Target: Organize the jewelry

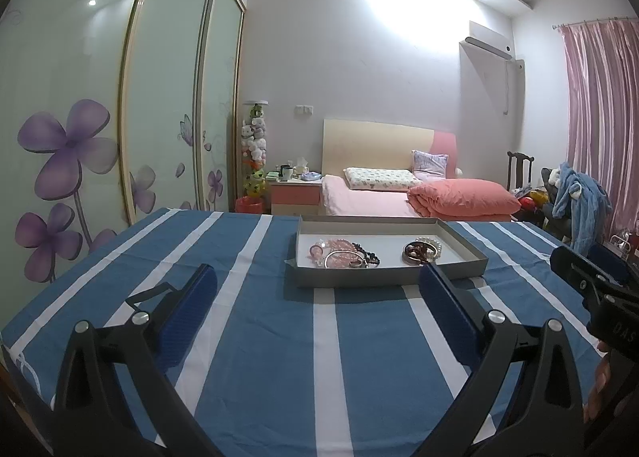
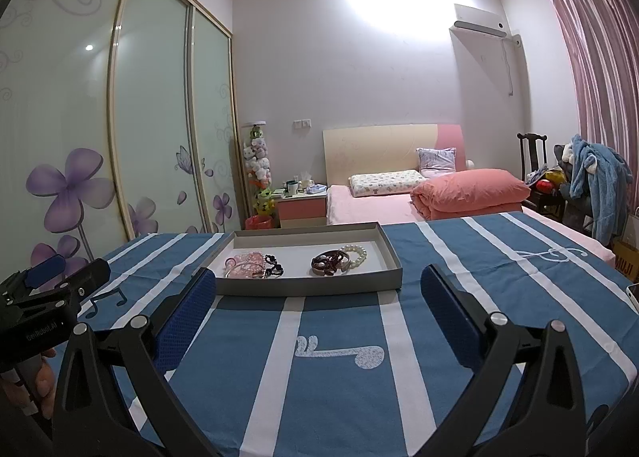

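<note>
A shallow grey tray [image 1: 393, 277] [image 2: 307, 285] sits on the blue-and-white striped cloth. Inside it, pink bead bracelets [image 1: 339, 253] [image 2: 245, 263] and a dark bead string [image 1: 369, 255] [image 2: 275, 265] lie at the left; a dark red bracelet [image 1: 415, 251] [image 2: 329, 261] and a white pearl bracelet [image 1: 433, 245] [image 2: 357, 253] lie at the right. My left gripper [image 1: 319, 281] is open and empty, short of the tray. My right gripper [image 2: 317, 285] is open and empty, also short of the tray. Each gripper shows at the edge of the other's view.
The striped cloth [image 1: 279, 357] [image 2: 479, 297] covers the table. Behind it stand a bed with pink bedding [image 1: 379, 197], a bedside cabinet [image 1: 295, 193], a sliding wardrobe with purple flowers [image 1: 80, 137], and a chair with clothes [image 1: 575, 197] by pink curtains.
</note>
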A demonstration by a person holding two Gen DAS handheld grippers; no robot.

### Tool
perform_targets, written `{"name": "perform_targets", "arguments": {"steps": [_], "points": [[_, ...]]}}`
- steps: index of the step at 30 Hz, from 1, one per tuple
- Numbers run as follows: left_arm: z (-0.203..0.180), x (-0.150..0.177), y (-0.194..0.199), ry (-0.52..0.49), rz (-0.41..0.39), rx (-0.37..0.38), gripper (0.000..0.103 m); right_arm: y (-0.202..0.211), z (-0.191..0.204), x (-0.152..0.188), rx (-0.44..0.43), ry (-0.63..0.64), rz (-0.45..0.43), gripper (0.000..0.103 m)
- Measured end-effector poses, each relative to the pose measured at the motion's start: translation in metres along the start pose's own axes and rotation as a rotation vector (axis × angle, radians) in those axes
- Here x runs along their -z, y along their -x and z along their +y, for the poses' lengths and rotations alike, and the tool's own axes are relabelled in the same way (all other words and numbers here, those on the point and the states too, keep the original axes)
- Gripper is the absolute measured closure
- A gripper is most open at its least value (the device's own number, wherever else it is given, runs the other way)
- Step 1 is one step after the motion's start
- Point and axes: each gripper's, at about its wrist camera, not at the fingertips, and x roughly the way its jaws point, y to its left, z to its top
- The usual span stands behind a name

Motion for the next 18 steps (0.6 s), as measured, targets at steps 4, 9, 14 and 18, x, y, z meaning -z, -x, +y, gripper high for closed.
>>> {"name": "perform_targets", "arguments": {"steps": [4,9,14,18], "points": [[-0.0013,0.0004,-0.0009,-0.002,0.005,0.000,0.005,0.0002,0.0000,-0.0001,0.000,0.000,0.001,0.002],[-0.0019,0.0012,-0.0018,-0.003,0.007,0.000,0.005,-0.0003,0.0007,0.0003,-0.001,0.001,0.004,0.002],[-0.0023,0.0016,-0.0020,-0.003,0.009,0.001,0.005,-0.0003,0.0009,0.0001,-0.001,0.001,0.005,0.002],[-0.0015,0.0042,-0.0028,-0.003,0.013,0.003,0.005,0.0004,0.0009,0.0002,0.000,0.001,0.006,0.002]]}}
